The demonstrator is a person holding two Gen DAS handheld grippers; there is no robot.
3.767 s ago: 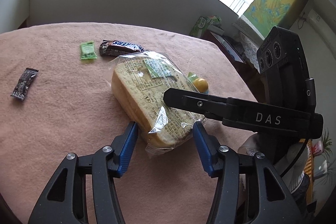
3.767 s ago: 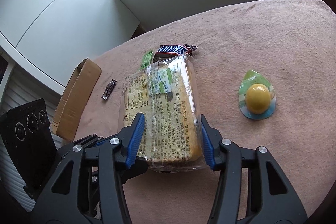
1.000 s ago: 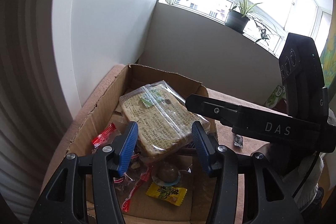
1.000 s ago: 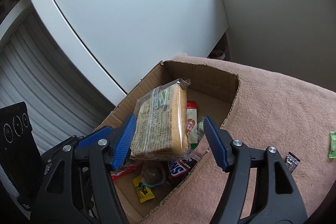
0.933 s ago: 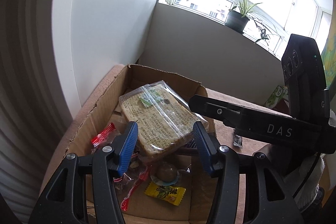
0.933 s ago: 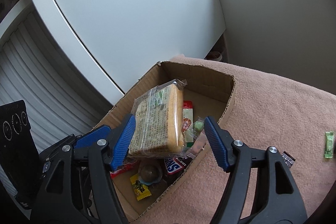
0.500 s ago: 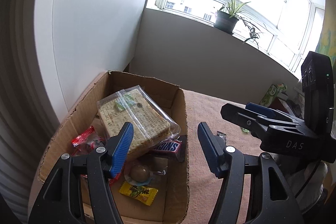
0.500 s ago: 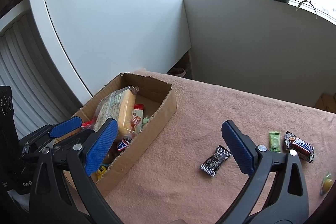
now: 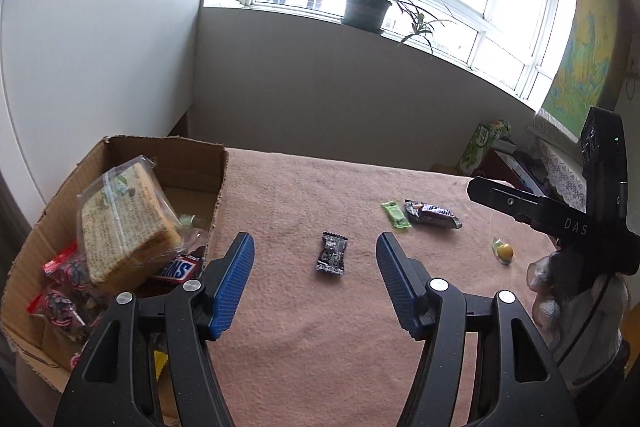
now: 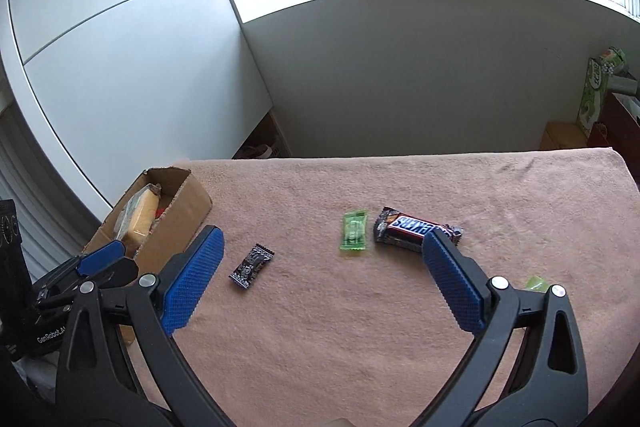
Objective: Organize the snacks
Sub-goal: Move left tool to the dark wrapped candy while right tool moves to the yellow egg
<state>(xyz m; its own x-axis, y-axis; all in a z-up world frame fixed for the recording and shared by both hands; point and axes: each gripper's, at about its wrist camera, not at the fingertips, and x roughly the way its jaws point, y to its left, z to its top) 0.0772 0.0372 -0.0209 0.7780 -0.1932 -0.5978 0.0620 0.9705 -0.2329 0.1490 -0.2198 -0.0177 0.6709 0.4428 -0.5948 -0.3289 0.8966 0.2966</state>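
My left hand-held gripper (image 9: 314, 279) has its jaws wide apart and empty, hanging over the desk (image 9: 320, 339) just right of the box (image 9: 222, 183). A black candy (image 9: 332, 253) lies ahead, roughly between the fingers. My right hand-held gripper (image 10: 320, 279) is spread even wider, also holding nothing, above the middle of the desk.

Ahead of the right one lie the same black candy (image 10: 251, 266), a green candy (image 10: 353, 230) and a Snickers (image 10: 416, 229); its right finger hides part of the bar's end. A jelly cup (image 9: 504, 251) sits farther right, near the desk edge. The bread (image 9: 124, 219) lies tilted in the box on top of other wrapped snacks, its upper corner about level with the rim.

I judge four loose snacks remain. Risks I see: the bread is propped loosely, so bumping the box wall or dropping something on it could tip it out. The candies are thin and flat on soft cloth; closing too high would slip off, too low would pinch the cloth and drag the neighbours. Both grippers could collide if they go for the black candy together.
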